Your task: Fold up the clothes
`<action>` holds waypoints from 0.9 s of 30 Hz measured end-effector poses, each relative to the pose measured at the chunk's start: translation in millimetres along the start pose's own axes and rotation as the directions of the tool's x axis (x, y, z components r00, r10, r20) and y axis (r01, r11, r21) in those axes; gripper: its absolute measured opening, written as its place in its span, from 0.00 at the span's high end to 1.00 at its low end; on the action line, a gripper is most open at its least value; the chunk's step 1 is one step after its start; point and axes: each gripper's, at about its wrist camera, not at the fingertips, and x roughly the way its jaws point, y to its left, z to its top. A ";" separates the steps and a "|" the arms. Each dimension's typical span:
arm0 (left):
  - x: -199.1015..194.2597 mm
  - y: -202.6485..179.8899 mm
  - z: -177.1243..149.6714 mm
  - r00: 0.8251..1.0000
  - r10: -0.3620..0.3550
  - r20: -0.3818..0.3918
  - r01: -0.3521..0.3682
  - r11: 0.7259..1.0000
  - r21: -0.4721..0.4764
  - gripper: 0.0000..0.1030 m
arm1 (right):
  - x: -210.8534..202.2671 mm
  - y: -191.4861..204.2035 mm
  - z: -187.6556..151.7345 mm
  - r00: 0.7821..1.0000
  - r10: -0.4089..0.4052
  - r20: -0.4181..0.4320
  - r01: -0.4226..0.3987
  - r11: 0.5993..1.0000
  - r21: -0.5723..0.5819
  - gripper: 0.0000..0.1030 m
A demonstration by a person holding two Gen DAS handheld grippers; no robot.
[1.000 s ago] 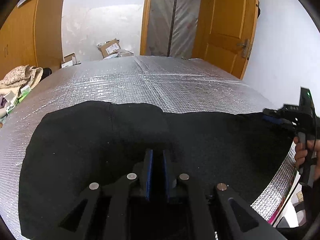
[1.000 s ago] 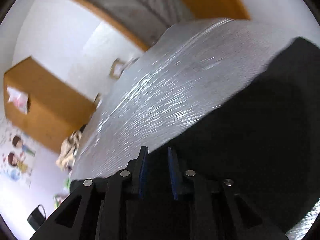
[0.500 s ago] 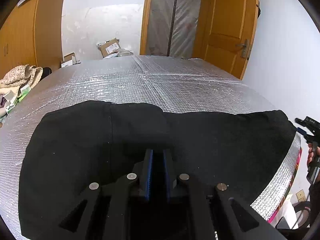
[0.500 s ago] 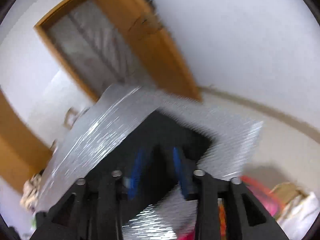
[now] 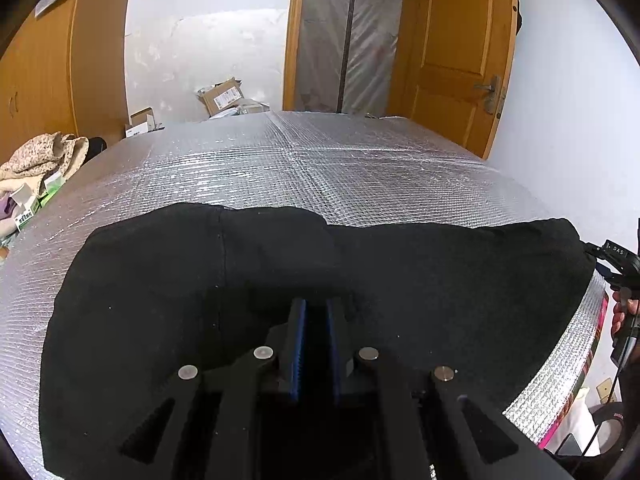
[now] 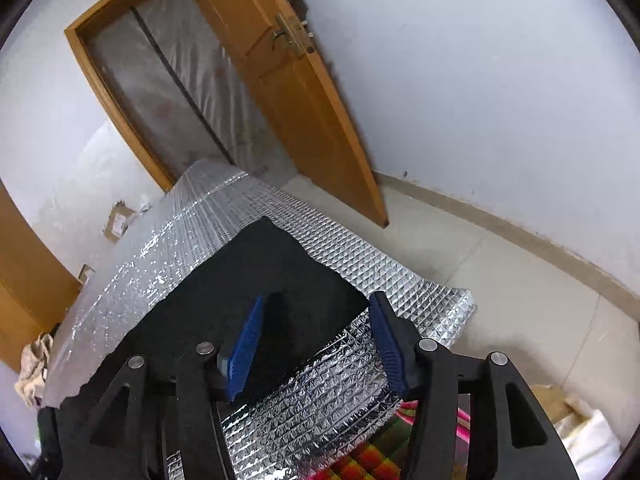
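A black garment (image 5: 400, 280) lies spread across the silver foil-covered table (image 5: 300, 160). My left gripper (image 5: 315, 308) rests low on its near middle, the blue pads close together with black fabric pinched between them and a small fold bulging just ahead. In the right wrist view the garment's right end (image 6: 260, 272) lies flat by the table (image 6: 360, 264) edge. My right gripper (image 6: 316, 300) hovers over that corner, its jaws opening wide, no pad pressing the cloth. From the left wrist view, the right gripper (image 5: 616, 260) and the hand (image 5: 622, 316) holding it show at the far right.
A wooden door (image 5: 452, 60) and a plastic-covered doorway stand behind the table. Cardboard boxes (image 5: 220, 96) sit on the floor beyond it, and a clothes pile (image 5: 40, 156) lies at left. Colourful fabric (image 6: 368, 456) shows below the table's right edge, with bare floor (image 6: 500, 280) beyond.
The right gripper let go of the garment's right end, opened wide and swung out past the table's right edge. The garment's right end now lies flat. The left gripper kept still.
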 end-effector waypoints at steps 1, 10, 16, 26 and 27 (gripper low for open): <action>-0.1 0.5 -0.2 1.000 -0.001 0.000 0.001 1.000 -0.001 0.90 | 0.6 0.7 1.0 1.000 0.003 -0.001 -0.003 1.000 0.003 0.45; -0.2 2.7 -1.4 1.000 -0.008 0.001 0.008 1.000 -0.009 0.90 | -6.5 5.8 -1.6 0.999 0.050 0.010 -0.050 0.999 0.005 0.48; -0.4 4.2 -1.4 1.000 -0.013 0.002 0.013 1.000 -0.013 0.90 | 2.0 13.1 1.1 0.997 0.073 -0.007 -0.073 0.997 0.010 0.71; -0.7 5.3 -1.1 1.000 -0.018 0.003 0.018 1.000 -0.018 0.90 | -12.1 23.2 8.3 0.984 0.179 0.018 -0.180 0.983 0.032 0.93; -0.8 5.3 -1.1 1.000 -0.018 0.003 0.018 1.000 -0.018 0.90 | -17.6 28.7 9.2 0.979 0.204 0.024 -0.205 0.979 0.021 0.93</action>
